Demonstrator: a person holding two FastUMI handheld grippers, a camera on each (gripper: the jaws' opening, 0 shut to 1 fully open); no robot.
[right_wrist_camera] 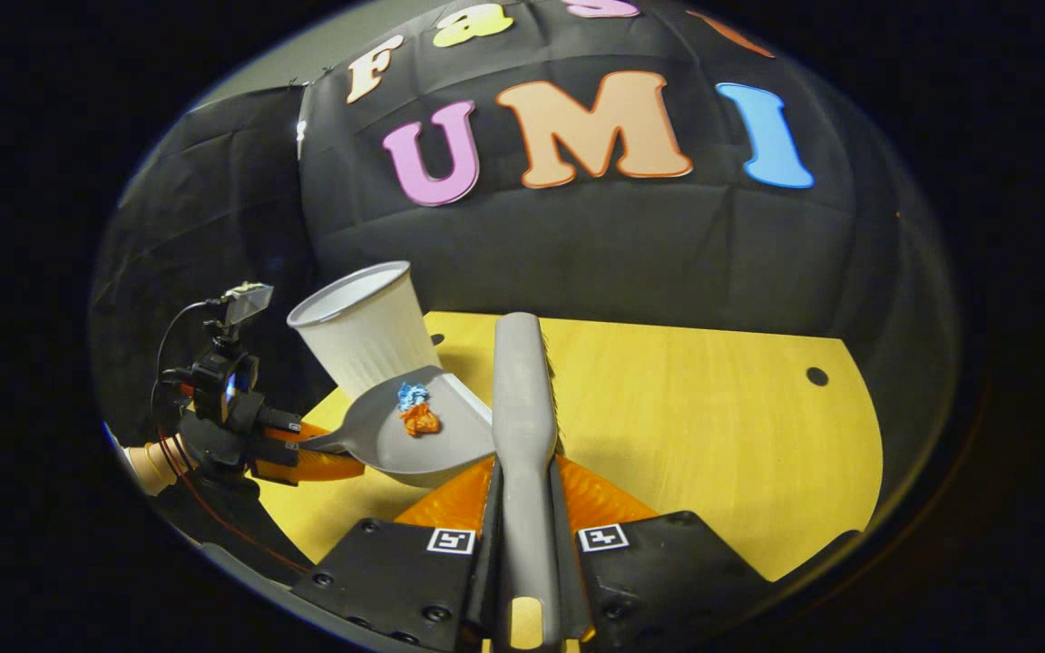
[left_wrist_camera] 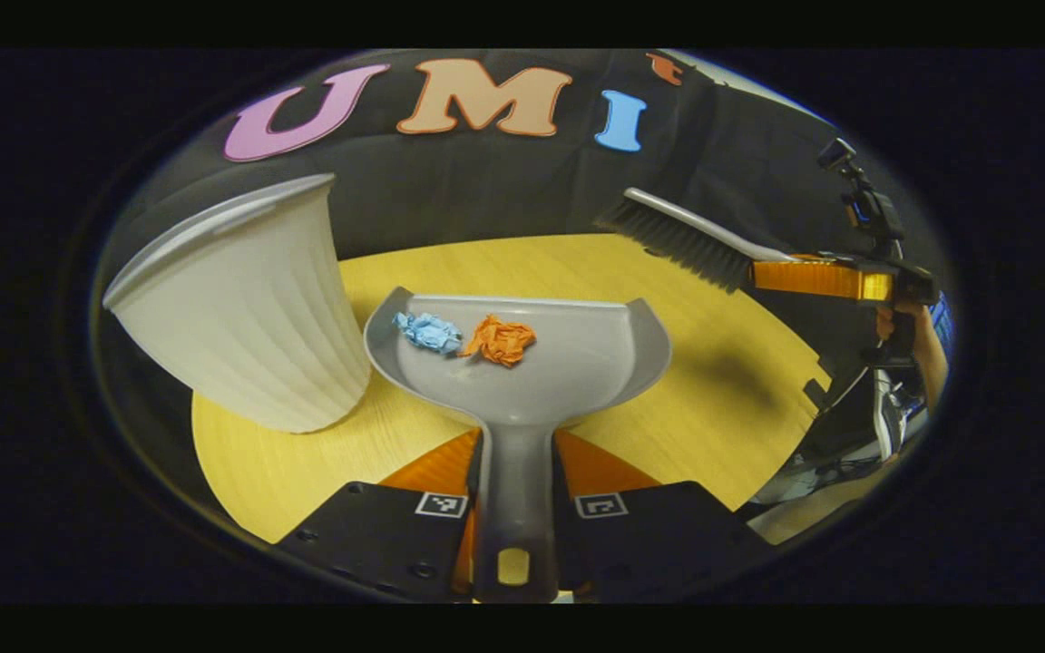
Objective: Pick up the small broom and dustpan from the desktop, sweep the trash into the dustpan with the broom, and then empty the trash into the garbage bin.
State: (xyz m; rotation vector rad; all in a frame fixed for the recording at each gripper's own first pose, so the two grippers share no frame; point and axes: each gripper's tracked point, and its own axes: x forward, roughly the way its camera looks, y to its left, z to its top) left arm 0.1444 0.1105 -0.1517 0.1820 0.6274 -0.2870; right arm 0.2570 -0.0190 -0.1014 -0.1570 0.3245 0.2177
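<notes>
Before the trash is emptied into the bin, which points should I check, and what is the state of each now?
1. Left gripper fingers clamp the grey plastic dustpan handle: ok.
2. Blue paper wad and orange paper wad lie inside the dustpan: ok.
3. White ribbed plastic bin stands beside the dustpan: ok.
4. Dustpan lip over the bin's mouth: not ok.
5. Right gripper holds the grey broom, off the dustpan: ok.
</notes>
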